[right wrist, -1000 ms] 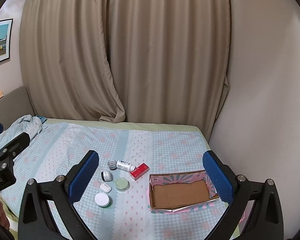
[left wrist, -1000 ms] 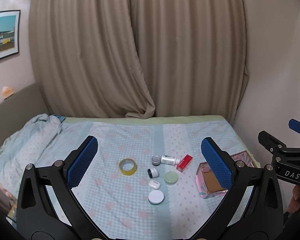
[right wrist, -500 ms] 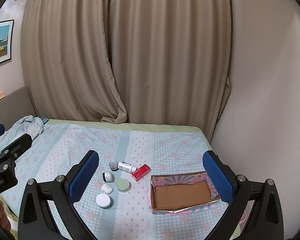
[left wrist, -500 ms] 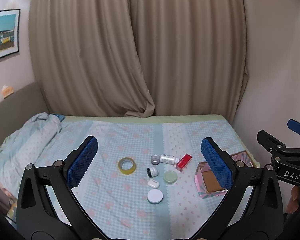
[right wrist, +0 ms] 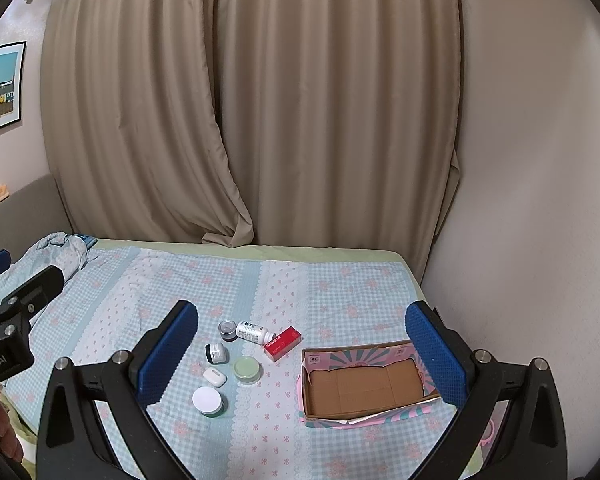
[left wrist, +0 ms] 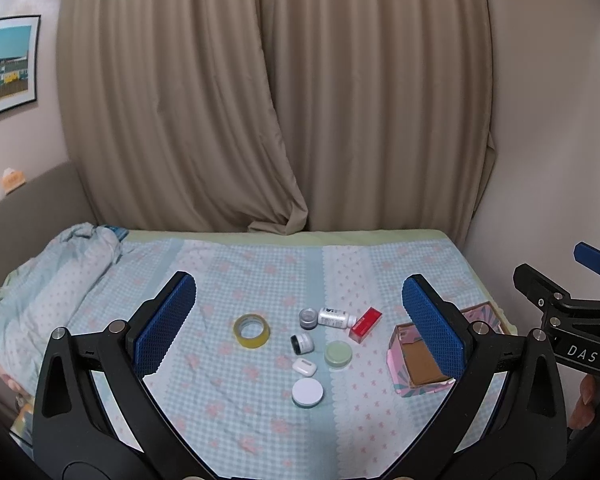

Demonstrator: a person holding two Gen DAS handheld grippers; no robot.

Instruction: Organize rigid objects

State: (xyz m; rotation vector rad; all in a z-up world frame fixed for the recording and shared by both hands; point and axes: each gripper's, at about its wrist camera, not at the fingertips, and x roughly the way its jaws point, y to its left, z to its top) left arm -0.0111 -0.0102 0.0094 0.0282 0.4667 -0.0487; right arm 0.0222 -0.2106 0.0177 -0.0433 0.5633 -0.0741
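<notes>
Bed (left wrist: 228,400) with blue checked sheet, beige curtains behind. Left hand-held gripper (left wrist: 300,320) spread wide, gripping nothing, hovering over bed. Right hand-held gripper (right wrist: 302,346) same, spread and empty. Small clutter ahead between fingers: tape roll (left wrist: 252,330), white bottle (right wrist: 254,332) on side, red box (right wrist: 283,343), jars. Open cardboard box (right wrist: 364,386) just right of clutter, pink outside.

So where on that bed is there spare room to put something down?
The cardboard box is empty inside. Bare bedspread stretches between the small items and the curtains. It is crowded around the green-lidded jar, white bottle and red box.
</notes>
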